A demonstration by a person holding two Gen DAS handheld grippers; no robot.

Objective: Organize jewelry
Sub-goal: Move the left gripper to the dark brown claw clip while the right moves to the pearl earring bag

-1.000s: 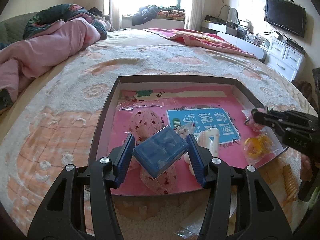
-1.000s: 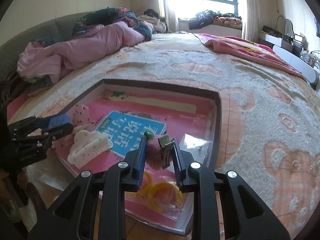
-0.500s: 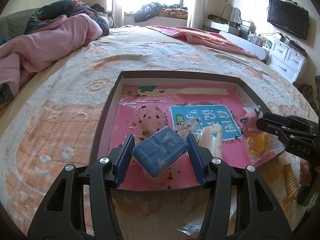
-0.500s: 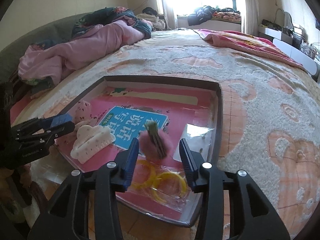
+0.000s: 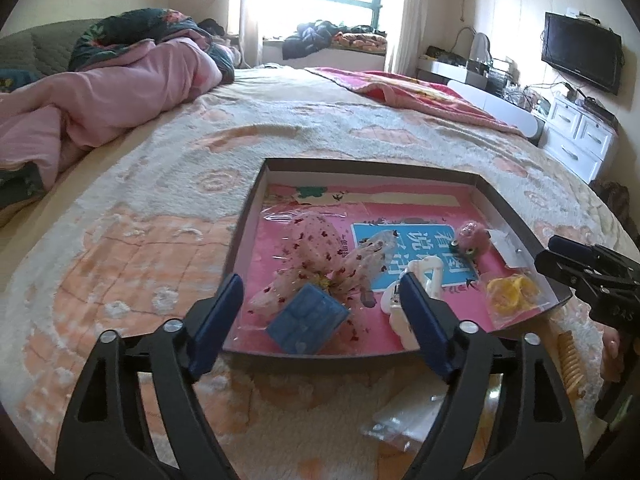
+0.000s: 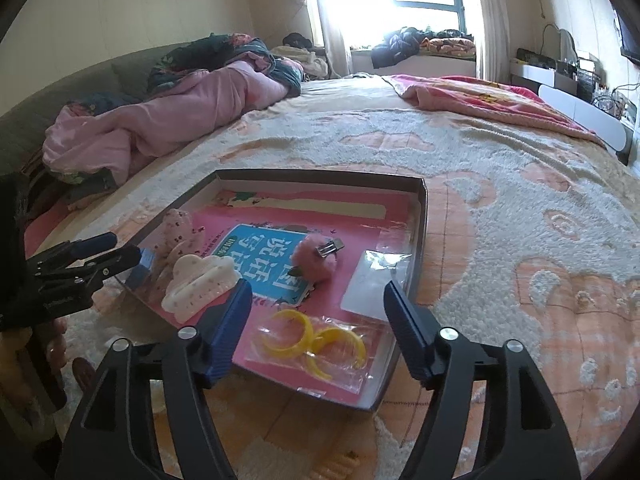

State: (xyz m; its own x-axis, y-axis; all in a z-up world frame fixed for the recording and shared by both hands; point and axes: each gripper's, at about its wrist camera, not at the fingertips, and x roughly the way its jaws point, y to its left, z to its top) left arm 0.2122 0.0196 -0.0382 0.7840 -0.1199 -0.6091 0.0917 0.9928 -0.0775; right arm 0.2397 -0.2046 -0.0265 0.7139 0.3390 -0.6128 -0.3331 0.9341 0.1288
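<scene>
A dark tray [image 5: 244, 236] with a pink lining lies on the bed. A small blue box [image 5: 306, 317] rests at its near edge on a spotted bow [image 5: 316, 252]. My left gripper [image 5: 319, 286] stands around the box with its jaws opening, pads clear of it. A pink fuzzy hair clip [image 6: 316, 260] lies on the blue card in the tray. Short of it, my right gripper [image 6: 317, 288] hangs over bagged yellow rings [image 6: 312, 336], its jaws opening with nothing held between them. A white claw clip [image 6: 198, 284] lies to the left.
An orange comb [image 5: 570, 360] and a clear plastic bag [image 5: 404, 420] lie on the blanket in front of the tray. A pink quilt [image 5: 120, 92] is heaped at the far left. A white dresser [image 5: 580, 140] stands beyond the bed's right edge.
The left jaws spread and let go of the blue box, which now lies in the tray. The right jaws spread and released the pink fuzzy clip onto the card. Both grippers drew back slightly.
</scene>
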